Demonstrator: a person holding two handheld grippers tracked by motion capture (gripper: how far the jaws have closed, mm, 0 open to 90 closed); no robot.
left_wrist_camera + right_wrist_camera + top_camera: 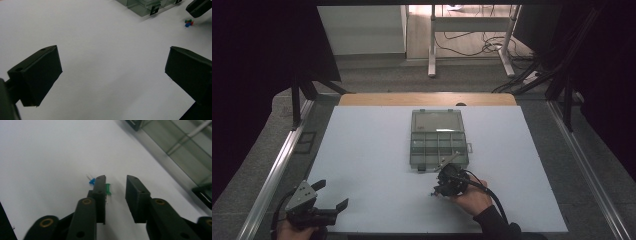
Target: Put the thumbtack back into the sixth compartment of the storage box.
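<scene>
My right gripper's fingers (115, 195) stand apart over the small green plastic pushpin (108, 189) lying mid-frame on the white desk (45, 155) beside a blue pushpin (92, 181), neither yet grasped nor placed in the clear compartment box (439, 140), while my left gripper (112, 75) gapes idle.

- The blue pin (92, 181) is partly hidden behind a jaw of the right gripper (115, 185); its head barely shows.
- The green pin (108, 189) is half covered by the same jaw.
- In the high view the pins (432, 194) are specks, colours unreadable.
- The box (142, 6) is cut off by the top edge of the left gripper view.
- What the box's compartments hold is too small to tell.
</scene>
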